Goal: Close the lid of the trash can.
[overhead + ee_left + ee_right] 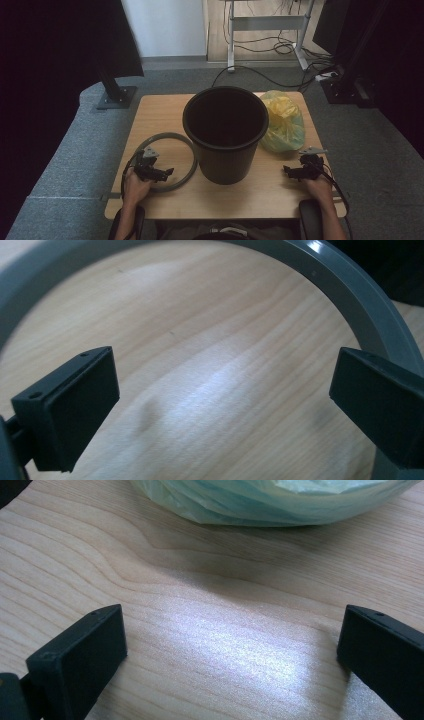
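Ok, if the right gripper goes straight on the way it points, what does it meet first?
Probably the yellow-green plastic bag: the open right gripper faces it across bare table, with nothing between. Depth is unclear.

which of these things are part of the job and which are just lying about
In the job:
grey ring, under the open left gripper
yellow-green bag, ahead of the open right gripper
black bin, likely

Lying about:
desk frame
floor cables

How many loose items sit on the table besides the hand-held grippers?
3: a grey ring at left, a black bin in the middle, and a yellow-green bag right of it. Anything inside the bin is hidden.
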`<action>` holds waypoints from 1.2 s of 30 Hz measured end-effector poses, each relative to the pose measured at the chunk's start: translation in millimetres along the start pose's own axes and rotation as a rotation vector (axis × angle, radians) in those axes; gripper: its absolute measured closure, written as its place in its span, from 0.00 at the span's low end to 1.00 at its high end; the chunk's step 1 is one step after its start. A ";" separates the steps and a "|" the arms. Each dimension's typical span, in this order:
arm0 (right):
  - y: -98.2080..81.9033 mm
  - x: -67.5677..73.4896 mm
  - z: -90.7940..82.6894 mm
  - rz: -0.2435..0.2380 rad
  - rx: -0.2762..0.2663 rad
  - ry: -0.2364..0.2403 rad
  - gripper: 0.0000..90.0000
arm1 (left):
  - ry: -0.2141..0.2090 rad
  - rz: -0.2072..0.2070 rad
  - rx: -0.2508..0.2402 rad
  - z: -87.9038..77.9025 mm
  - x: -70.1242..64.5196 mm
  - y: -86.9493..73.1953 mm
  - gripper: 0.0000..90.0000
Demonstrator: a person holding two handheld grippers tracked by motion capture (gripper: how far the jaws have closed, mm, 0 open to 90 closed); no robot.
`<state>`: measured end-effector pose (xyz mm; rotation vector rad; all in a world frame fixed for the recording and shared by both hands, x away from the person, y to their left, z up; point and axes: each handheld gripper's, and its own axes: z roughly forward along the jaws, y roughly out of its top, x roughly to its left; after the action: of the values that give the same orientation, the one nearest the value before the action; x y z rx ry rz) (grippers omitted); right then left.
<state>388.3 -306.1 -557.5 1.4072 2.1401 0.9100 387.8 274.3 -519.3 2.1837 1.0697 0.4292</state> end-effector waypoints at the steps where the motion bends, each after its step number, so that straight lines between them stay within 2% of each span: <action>1: 0.0 0.0 0.0 0.000 0.000 0.000 0.00 | 0.007 -0.007 -0.009 -2.1 1.7 0.3 0.00; 6: -0.6 0.4 -0.6 -0.008 0.001 0.006 0.00 | 0.058 -0.050 -0.032 -12.2 12.7 -2.0 0.00; 11: -2.2 1.7 -2.2 -0.021 0.000 0.019 0.00 | 0.097 -0.074 -0.030 -17.2 23.5 -5.4 0.00; 12: -2.3 1.8 -2.3 -0.022 0.000 0.020 0.00 | 0.113 -0.096 -0.028 -19.1 30.6 -7.6 0.00; 18: -2.3 1.8 -2.3 -0.022 0.000 0.020 0.00 | 0.174 -0.171 -0.016 -19.6 51.0 -19.5 0.00; 22: -2.3 1.9 -2.3 -0.022 0.000 0.020 0.00 | 0.170 -0.216 0.001 -14.8 60.6 -28.0 0.00; 27: -2.3 1.8 -2.3 -0.022 0.000 0.020 0.00 | 0.155 -0.246 0.028 -7.0 65.4 -33.1 0.00; 30: -2.3 1.8 -2.3 -0.022 0.000 0.020 0.00 | 0.161 -0.247 0.065 -1.4 64.9 -34.6 0.00; 31: -2.3 1.9 -2.3 -0.022 0.000 0.020 0.00 | 0.177 -0.237 0.078 0.7 64.0 -35.0 0.00; 36: -2.3 1.9 -2.3 -0.022 0.000 0.020 0.00 | 0.188 -0.239 0.050 2.0 64.5 -37.2 0.00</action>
<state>384.5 -305.6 -557.5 1.3773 2.1659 0.9201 407.0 341.2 -545.9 2.0558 1.4397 0.5100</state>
